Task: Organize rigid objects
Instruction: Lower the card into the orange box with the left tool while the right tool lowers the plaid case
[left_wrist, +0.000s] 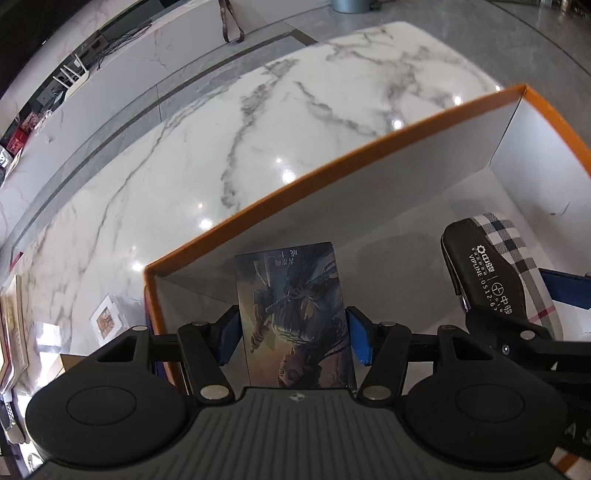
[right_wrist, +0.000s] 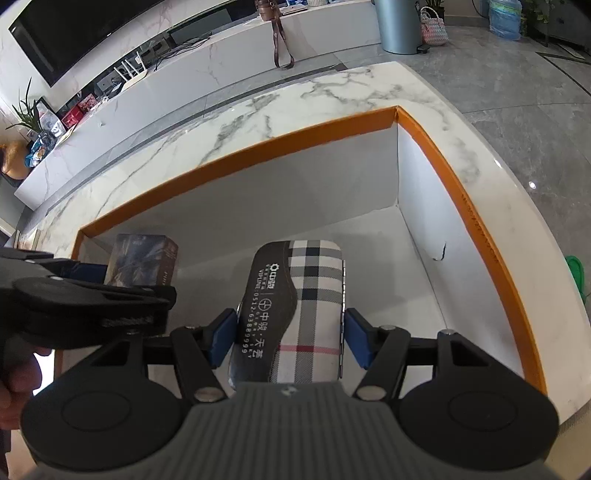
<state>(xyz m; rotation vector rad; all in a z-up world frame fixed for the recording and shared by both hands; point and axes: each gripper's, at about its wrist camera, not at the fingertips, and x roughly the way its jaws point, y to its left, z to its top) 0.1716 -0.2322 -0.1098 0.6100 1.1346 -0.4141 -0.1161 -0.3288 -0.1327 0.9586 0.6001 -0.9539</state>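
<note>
My left gripper (left_wrist: 291, 338) is shut on a dark illustrated card box (left_wrist: 293, 314) and holds it over the left end of an orange-rimmed box (left_wrist: 295, 184) with white inside walls. My right gripper (right_wrist: 288, 338) is shut on a plaid and black glasses case (right_wrist: 295, 306) inside the same box (right_wrist: 240, 155), toward its middle. In the right wrist view the card box (right_wrist: 144, 260) and the left gripper's black frame show at the left. In the left wrist view the glasses case (left_wrist: 498, 266) shows at the right.
The box stands on a white marble table (left_wrist: 221, 155). A small framed picture (left_wrist: 107, 321) lies on the table left of the box. A long white console (right_wrist: 184, 62) and a grey bin (right_wrist: 397, 26) stand beyond. A green object (right_wrist: 576, 269) lies at the right edge.
</note>
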